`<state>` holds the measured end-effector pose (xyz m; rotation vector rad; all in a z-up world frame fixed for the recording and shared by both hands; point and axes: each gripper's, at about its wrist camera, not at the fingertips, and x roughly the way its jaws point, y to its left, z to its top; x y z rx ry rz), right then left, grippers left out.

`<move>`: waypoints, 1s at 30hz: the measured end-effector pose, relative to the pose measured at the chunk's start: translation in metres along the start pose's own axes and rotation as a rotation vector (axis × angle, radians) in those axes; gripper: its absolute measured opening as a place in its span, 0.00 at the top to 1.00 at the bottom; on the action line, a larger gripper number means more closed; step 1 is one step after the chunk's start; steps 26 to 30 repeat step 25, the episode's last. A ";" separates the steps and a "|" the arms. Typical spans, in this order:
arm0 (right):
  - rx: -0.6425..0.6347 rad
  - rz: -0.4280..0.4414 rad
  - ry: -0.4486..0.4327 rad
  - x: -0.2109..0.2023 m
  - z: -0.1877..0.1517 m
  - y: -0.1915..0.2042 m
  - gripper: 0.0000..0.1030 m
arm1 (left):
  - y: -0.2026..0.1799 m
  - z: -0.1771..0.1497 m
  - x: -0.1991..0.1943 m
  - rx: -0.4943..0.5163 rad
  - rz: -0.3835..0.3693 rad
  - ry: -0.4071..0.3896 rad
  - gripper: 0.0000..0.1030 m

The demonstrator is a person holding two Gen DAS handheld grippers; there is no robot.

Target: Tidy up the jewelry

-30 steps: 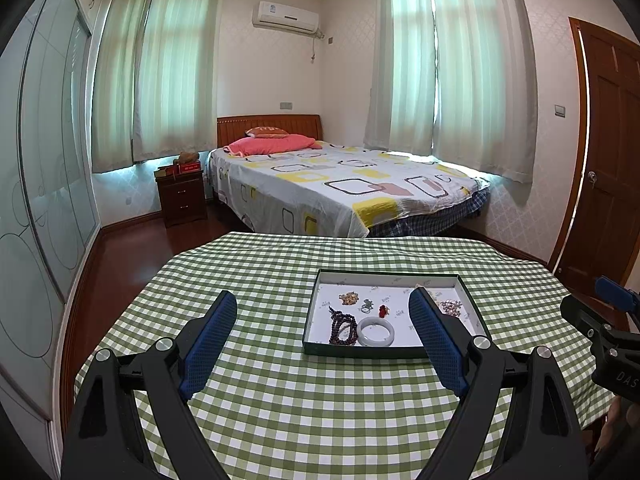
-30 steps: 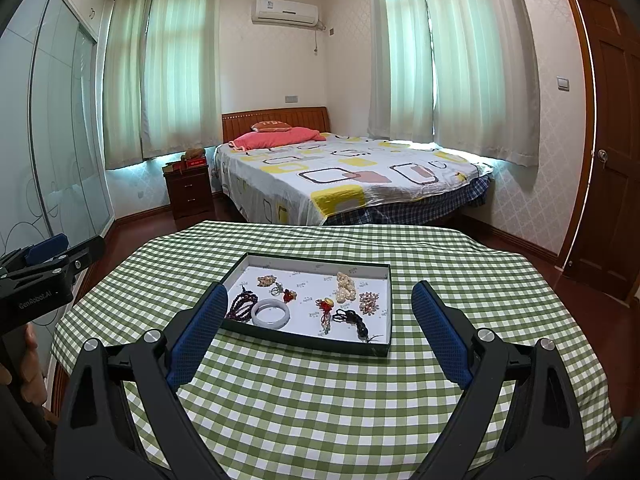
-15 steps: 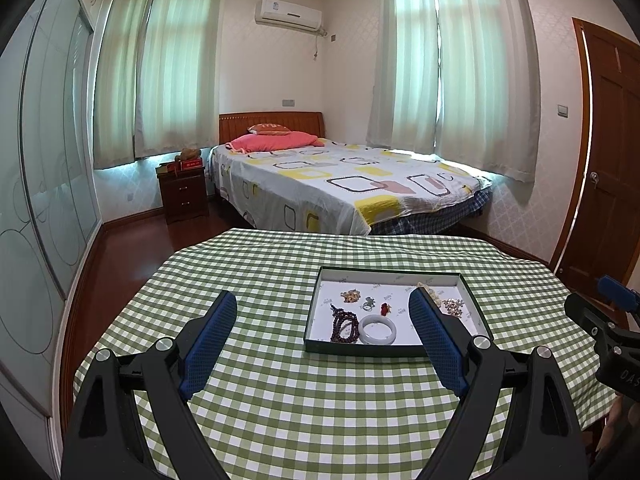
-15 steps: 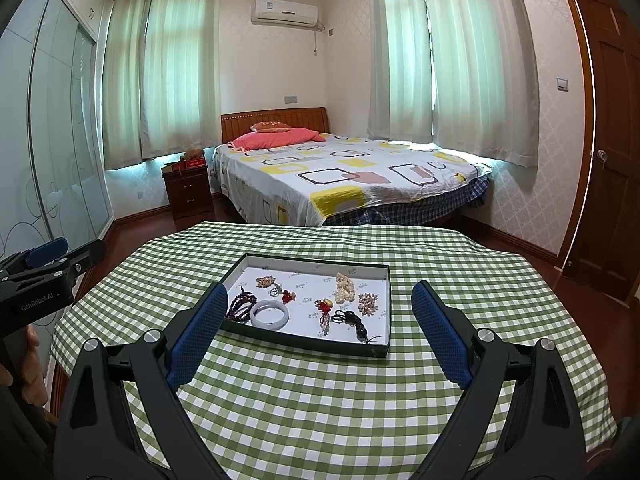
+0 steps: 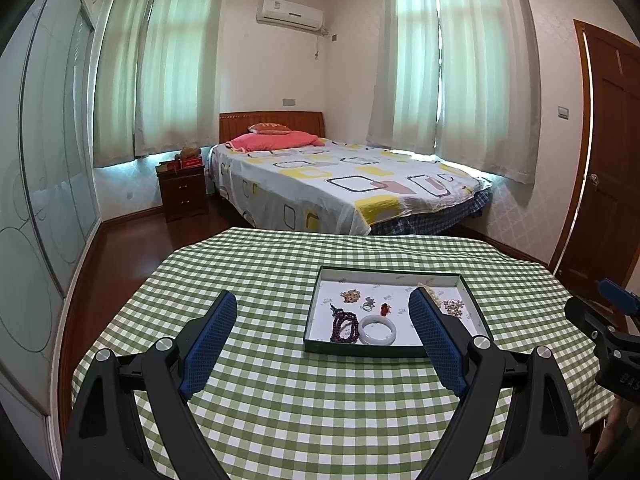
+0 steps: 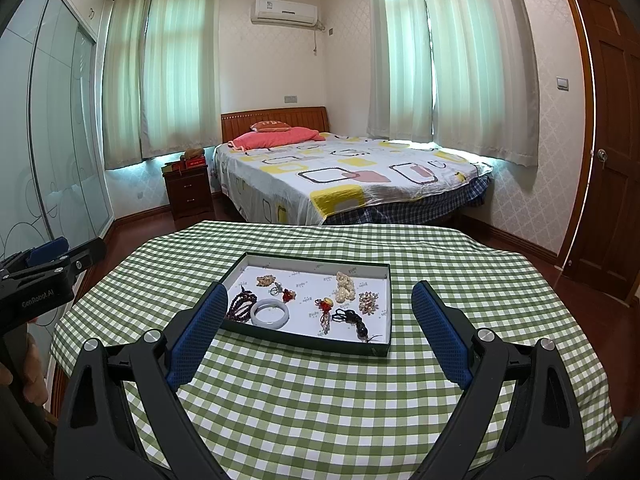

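Left wrist view looks over a table [image 5: 320, 408] draped in a green-and-white checked cloth, with the left gripper [image 5: 322, 330] held above its near side, jaws spread wide and nothing between them. A shallow dark-rimmed tray [image 5: 362, 349] with a white floor sits on the cloth toward the far right of that gripper; its right finger [image 5: 434, 342] covers part of the tray's right half. Inside lie a white bangle [image 5: 377, 330], a coil of dark red beads [image 5: 343, 326] touching the bangle's left side, and several smaller pieces farther back, too small to name with certainty.

From the right wrist view the right gripper [image 6: 316, 326] also stands wide and empty above the near cloth, and the tray [image 6: 304, 342] lies between its fingers, farther off. The bangle [image 6: 270, 313] and the dark beads [image 6: 240, 305] occupy the tray's near left corner; a cream beaded cluster [image 6: 345, 286] sits toward the far right, a red-and-gold charm [image 6: 325, 307] near the middle, and a dark corded piece [image 6: 354, 320] near the front right.

Beyond the table stand a bed [image 6: 352, 176] with a patterned sheet, a nightstand [image 6: 188, 190] to its left and a wooden door [image 6: 612, 132] at far right.
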<state>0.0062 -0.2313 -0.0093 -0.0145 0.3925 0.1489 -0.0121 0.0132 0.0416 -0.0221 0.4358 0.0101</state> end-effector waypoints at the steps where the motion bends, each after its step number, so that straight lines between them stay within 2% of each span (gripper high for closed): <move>1: 0.000 0.000 0.000 0.000 0.000 0.000 0.12 | -0.001 0.000 0.001 0.002 -0.001 0.000 0.18; 6: 0.000 0.000 0.002 0.001 -0.001 0.000 0.12 | 0.000 0.000 0.003 -0.011 -0.022 0.008 0.18; 19: 0.003 0.000 0.016 0.008 -0.006 0.001 0.12 | -0.004 -0.006 0.013 0.022 0.021 0.008 0.18; 25: 0.017 -0.009 0.033 0.014 -0.010 -0.002 0.12 | 0.001 -0.011 0.030 0.012 0.024 0.065 0.18; 30: 0.017 -0.009 0.033 0.014 -0.010 -0.002 0.12 | 0.001 -0.011 0.030 0.012 0.024 0.065 0.18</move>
